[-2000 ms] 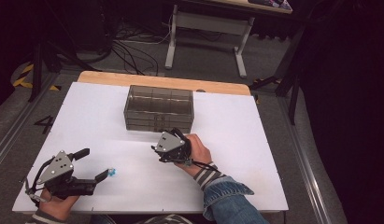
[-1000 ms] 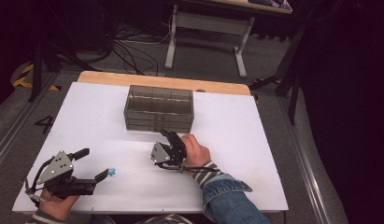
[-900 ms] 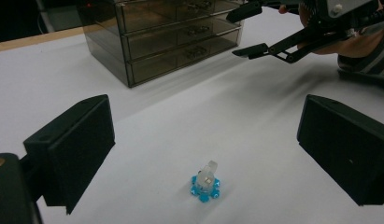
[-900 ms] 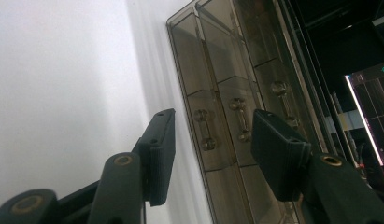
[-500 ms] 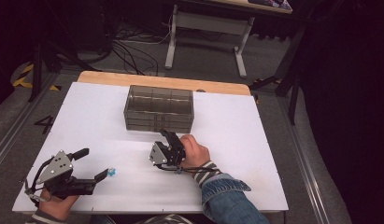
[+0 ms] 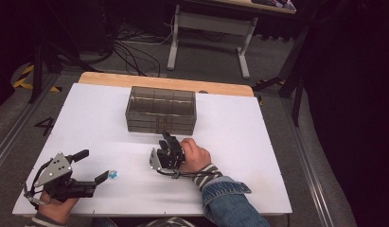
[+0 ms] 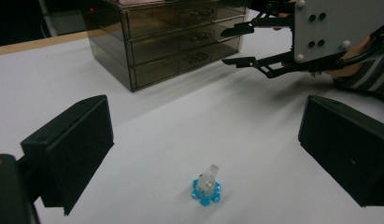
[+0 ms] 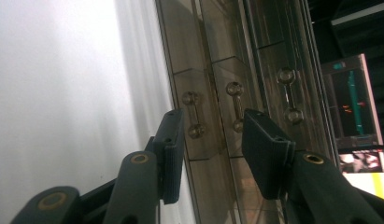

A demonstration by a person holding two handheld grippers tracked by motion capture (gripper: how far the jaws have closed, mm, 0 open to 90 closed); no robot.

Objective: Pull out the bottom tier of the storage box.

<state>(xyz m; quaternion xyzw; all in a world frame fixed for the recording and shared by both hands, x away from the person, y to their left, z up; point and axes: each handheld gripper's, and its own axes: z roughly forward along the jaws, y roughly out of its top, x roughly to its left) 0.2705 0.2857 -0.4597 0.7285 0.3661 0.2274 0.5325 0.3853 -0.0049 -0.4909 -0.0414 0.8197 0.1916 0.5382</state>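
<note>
Drawer cabinet [image 6: 161, 110], smoked clear plastic with three tiers, sits at the far middle of the white table [image 6: 258, 142]; everything below is placed from it. Right gripper [image 6: 167, 140] hovers just in front of its near face, turned on its side, hand [image 6: 194, 155] behind it. In the right gripper view its jaws frame the small barbell handles [image 8: 234, 106] of the stacked drawers, the middle one lying in the gap; the jaws have just been closing but the pads do not yet touch anything, so the tongs are released, nothing held. Left gripper [image 6: 95, 168] rests well in front of the cabinet and off to the left, jaws spread wide and empty, with a small blue-and-clear toy piece [image 7: 207, 185] on the table just ahead of its tips. Judgement: the step in hand is taking a drawer handle to pull a drawer open, presumably for the piece. To do it well, creep forward until one handle bar sits fully between the pads, not two handles at once; close squarely on the bar; then pull straight back along the drawer's travel, level, and slowly, since a light cabinet may slide forward with the drawer. The idle left gripper could steady the cabinet if it shifts.
</note>
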